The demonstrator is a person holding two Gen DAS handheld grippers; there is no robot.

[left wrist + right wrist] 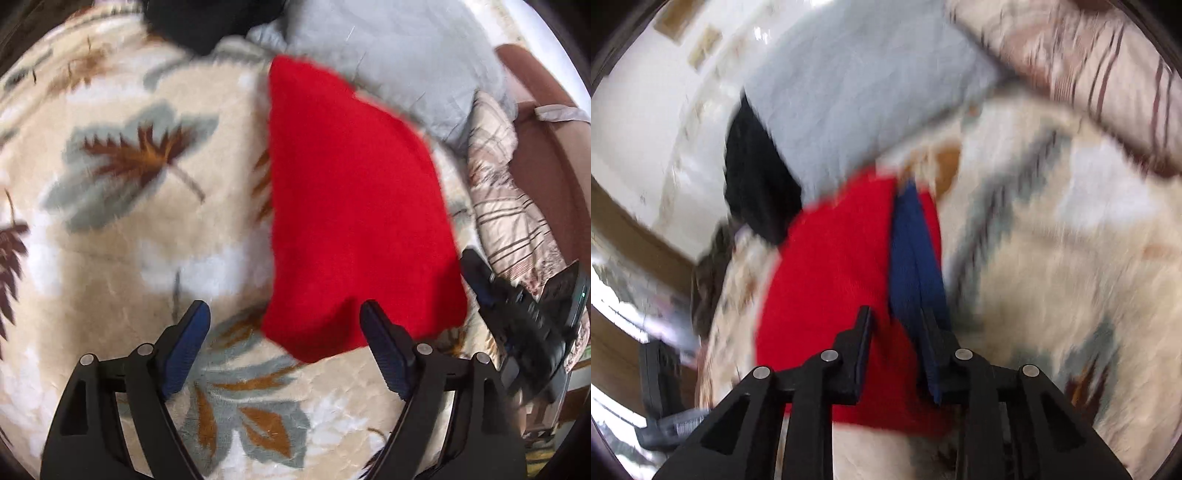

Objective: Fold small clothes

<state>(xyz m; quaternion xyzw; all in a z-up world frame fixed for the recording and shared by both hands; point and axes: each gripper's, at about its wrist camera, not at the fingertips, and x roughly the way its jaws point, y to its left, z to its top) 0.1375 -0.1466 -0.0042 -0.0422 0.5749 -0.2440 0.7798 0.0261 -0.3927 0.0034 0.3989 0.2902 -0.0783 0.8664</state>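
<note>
Left wrist view: red cloth (351, 206) lies soft, limp, light on the blanket (110, 258); grasp an edge. Left gripper (284, 325) fingers released; right gripper (897, 332) fingers parted, holding nothing.

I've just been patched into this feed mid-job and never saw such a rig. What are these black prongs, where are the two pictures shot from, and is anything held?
The prongs are two-finger grippers, one in each of a person's hands; each picture comes from a camera looking along one gripper's fingers. The left gripper stands wide open, holding nothing. The right gripper is blurred; its jaws are slightly apart over the folded red fleece cloth, apparently not pinching it. The cloth lies on a cream leaf-patterned blanket, near a grey pillow.
</note>
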